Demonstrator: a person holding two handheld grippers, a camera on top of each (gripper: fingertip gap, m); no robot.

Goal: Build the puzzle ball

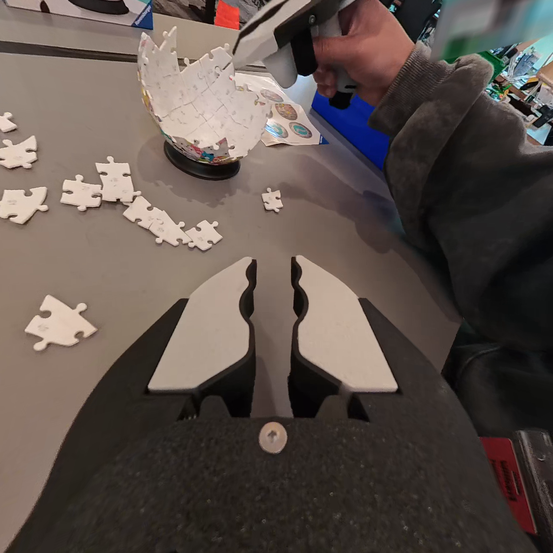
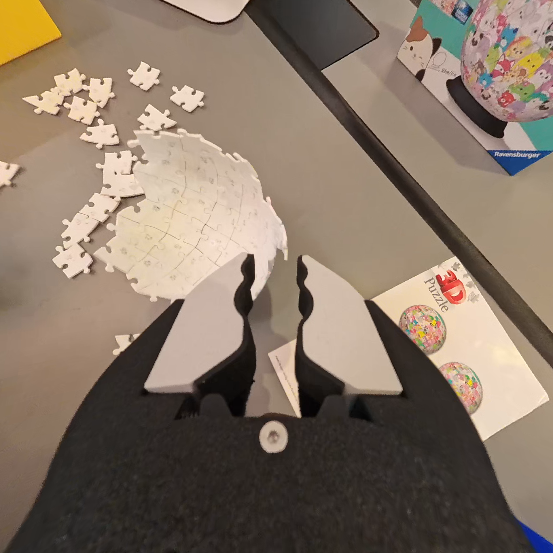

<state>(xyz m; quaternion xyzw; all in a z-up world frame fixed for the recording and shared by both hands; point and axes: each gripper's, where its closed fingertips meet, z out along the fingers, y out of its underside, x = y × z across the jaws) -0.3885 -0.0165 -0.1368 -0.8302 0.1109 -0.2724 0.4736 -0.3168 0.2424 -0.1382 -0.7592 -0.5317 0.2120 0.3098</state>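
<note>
Meanwhile, the half-built ball point(image 1: 197, 101) sits on its black stand point(image 1: 201, 167) on a grey table point(image 1: 299, 239), loose pieces point(image 1: 115, 182) scattered left of it, a leaflet point(image 2: 466, 353) and box point(image 2: 484, 80) right, as the right gripper point(image 2: 275, 260), fingers apart and empty, hovers over its rim and the left gripper point(image 1: 273, 261), also apart, waits nearer.
</note>
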